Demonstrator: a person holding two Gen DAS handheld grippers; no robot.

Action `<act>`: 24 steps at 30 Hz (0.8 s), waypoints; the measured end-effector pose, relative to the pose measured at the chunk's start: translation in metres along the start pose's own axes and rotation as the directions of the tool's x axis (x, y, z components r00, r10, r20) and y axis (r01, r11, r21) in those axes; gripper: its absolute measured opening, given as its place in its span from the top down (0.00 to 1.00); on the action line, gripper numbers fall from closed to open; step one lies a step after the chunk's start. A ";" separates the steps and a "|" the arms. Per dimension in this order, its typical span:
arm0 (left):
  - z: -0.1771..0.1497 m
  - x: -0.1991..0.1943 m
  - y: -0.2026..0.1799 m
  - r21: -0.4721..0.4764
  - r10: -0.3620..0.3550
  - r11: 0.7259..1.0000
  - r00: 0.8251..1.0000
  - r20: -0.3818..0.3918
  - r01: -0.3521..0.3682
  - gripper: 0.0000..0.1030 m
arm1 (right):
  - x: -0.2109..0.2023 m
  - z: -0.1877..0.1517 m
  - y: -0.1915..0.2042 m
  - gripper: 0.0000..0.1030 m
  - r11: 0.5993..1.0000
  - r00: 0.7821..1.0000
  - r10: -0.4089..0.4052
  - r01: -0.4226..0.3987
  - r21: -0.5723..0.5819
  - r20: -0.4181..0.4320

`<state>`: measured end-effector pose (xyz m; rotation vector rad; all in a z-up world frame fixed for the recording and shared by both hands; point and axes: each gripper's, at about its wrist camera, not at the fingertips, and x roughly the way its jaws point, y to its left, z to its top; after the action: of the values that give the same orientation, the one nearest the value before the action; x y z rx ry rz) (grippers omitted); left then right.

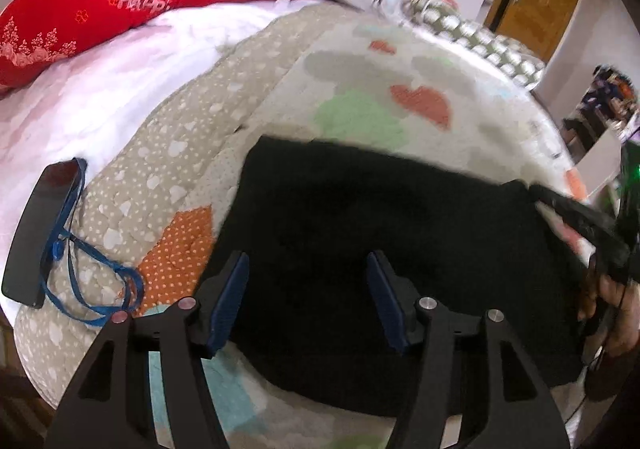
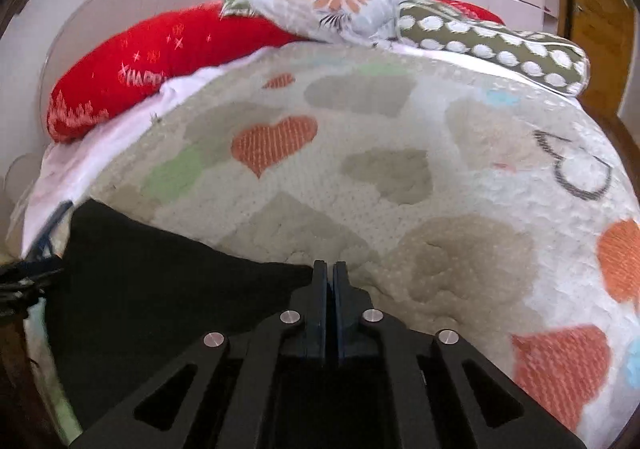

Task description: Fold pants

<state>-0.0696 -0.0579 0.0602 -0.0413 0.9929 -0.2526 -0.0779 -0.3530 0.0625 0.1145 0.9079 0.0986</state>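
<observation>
Left hand-held gripper (image 1: 306, 297) agape over black pants (image 1: 360, 217), right hand-held gripper (image 2: 330, 269) pinched at their edge

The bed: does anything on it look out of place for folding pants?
Yes. A dark phone with a blue lanyard lies on the quilt left of the black pants, unrelated to folding.

Left tool (image 1: 307, 299): matte black linkage arms with triangular cut-outs, round silver pivot screws plus one reddish, dark blue ribbed pads (image 1: 232, 301) on black finger blocks. Right tool (image 2: 330, 273): same black arms, four silver screws, blue pads (image 2: 320, 289). Hand (image 1: 612, 313) at right edge, beside black cable.
</observation>
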 end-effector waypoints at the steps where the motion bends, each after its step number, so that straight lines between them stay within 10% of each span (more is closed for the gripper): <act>1: 0.001 -0.008 -0.004 0.006 -0.013 1.000 1.000 0.022 0.013 0.42 | -0.016 -0.003 -0.003 0.79 1.000 1.000 0.019 -0.019 0.010 0.016; 5: 0.001 -0.029 -0.031 0.071 -0.062 0.996 0.996 0.066 0.058 0.36 | -0.092 -0.037 -0.022 0.43 1.000 0.994 0.007 -0.010 0.025 0.112; 14: -0.006 -0.007 -0.086 0.132 -0.157 0.978 0.987 -0.035 0.160 0.35 | -0.126 -0.114 -0.075 0.46 0.994 0.986 -0.102 0.096 -0.053 -0.131; 24: -0.018 0.000 -0.108 0.168 -0.183 0.966 0.979 -0.088 0.195 0.36 | -0.193 -0.171 -0.096 0.43 0.984 0.961 -0.178 0.173 -0.045 -0.210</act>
<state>-0.1053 -0.1609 0.0663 0.0345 1.0354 -0.5195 -0.3275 -0.4645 0.0954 -0.0023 1.1267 -0.0435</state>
